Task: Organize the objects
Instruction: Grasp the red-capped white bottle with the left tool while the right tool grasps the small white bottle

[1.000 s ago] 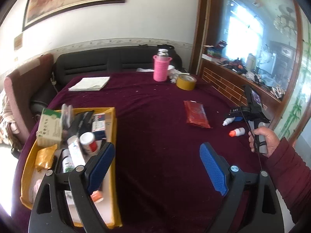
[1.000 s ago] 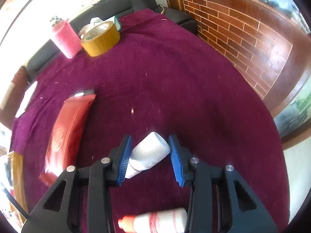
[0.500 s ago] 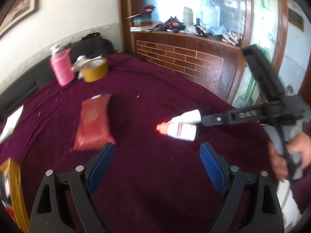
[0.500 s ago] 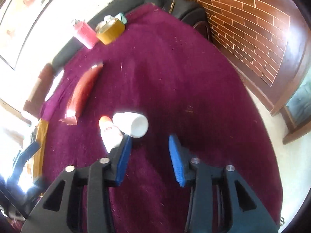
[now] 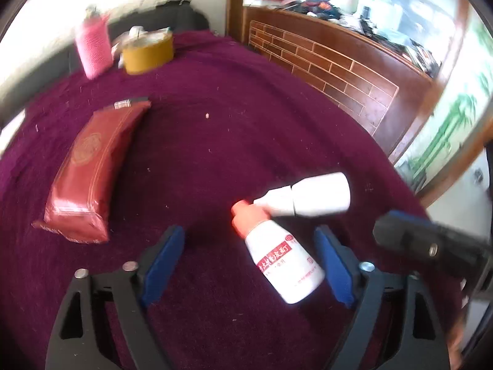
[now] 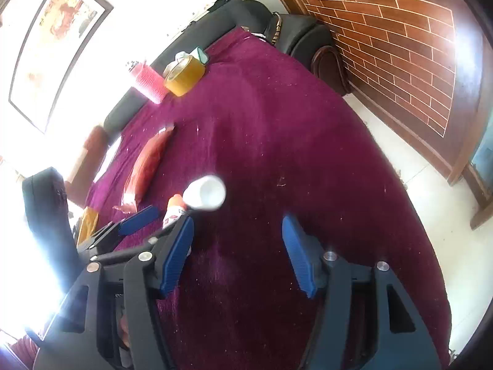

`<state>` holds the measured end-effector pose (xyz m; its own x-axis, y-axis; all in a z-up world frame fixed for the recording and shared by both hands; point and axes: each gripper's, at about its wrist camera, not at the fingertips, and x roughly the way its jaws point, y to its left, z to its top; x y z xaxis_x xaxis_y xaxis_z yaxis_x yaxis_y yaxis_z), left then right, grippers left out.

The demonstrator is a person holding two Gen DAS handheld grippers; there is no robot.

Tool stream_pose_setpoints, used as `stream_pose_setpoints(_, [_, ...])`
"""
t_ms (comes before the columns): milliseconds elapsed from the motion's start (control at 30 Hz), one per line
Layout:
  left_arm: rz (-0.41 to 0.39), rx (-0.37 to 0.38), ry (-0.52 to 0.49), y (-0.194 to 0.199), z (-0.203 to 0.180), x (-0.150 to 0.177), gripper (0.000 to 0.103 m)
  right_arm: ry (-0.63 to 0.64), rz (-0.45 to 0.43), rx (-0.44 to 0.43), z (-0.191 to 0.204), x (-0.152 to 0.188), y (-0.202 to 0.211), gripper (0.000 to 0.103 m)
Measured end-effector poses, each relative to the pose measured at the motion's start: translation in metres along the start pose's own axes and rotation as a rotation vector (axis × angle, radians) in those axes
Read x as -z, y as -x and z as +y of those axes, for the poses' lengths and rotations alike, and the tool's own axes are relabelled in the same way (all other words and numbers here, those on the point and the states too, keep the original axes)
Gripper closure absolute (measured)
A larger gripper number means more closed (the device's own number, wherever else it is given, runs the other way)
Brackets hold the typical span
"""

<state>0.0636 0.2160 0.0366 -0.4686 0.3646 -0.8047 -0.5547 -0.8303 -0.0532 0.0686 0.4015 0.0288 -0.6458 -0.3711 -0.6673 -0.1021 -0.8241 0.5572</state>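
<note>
Left gripper [image 5: 249, 265] fingers spread wide, holding nothing; the orange-capped bottle [image 5: 283, 260] lies flat on the maroon table [image 5: 215, 141] between them, closer to the right-hand pad, cap pointing away. All-white bottle [image 5: 311, 199] lies just beyond, its nozzle touching the orange cap, near the table's right edge. Right gripper [image 6: 237, 246] fingers also apart, empty; the white bottle [image 6: 205, 192] sits ahead of its left-hand finger. Red packet [image 5: 89, 172] lies well to the left.

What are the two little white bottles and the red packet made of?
Orange-capped bottle: probably plastic, smooth and a bit shiny, with a printed label. Plain white bottle: likely the same, matte white. Red packet: looks like glossy plastic film, wrinkled at its sealed end.
</note>
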Motion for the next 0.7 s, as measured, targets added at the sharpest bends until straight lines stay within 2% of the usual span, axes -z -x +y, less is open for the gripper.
stream_pose_setpoints(33, [-0.004,0.002,-0.010,0.003,0.002,0.001,0.053,0.003,0.001,0.000,0.000,0.001,0.000,0.042])
stream_pose_setpoints(67, [-0.001,0.010,-0.012,0.007,0.006,0.002,0.070,0.004,0.001,-0.002,0.001,0.001,0.000,0.042])
stream_pose_setpoints(100, [0.008,0.022,-0.004,0.008,0.012,0.001,0.080,0.006,0.002,-0.001,0.001,0.001,0.000,0.042])
stream_pose_setpoints(233, [0.035,0.045,0.018,0.008,0.023,-0.001,0.080,0.022,0.011,0.018,0.004,0.001,0.003,0.042])
stream_pose_setpoints(367, [0.024,0.031,-0.046,0.003,0.012,-0.002,0.080,0.087,0.031,0.079,0.018,-0.010,0.007,0.042])
stream_pose_setpoints(500, [0.018,0.069,-0.041,0.012,0.019,0.003,0.080,0.276,0.096,0.177,0.055,-0.022,-0.008,0.042])
stream_pose_setpoints(700, [-0.053,0.091,0.063,0.066,0.065,0.024,0.080,0.468,0.192,0.209,0.092,-0.004,-0.043,0.042])
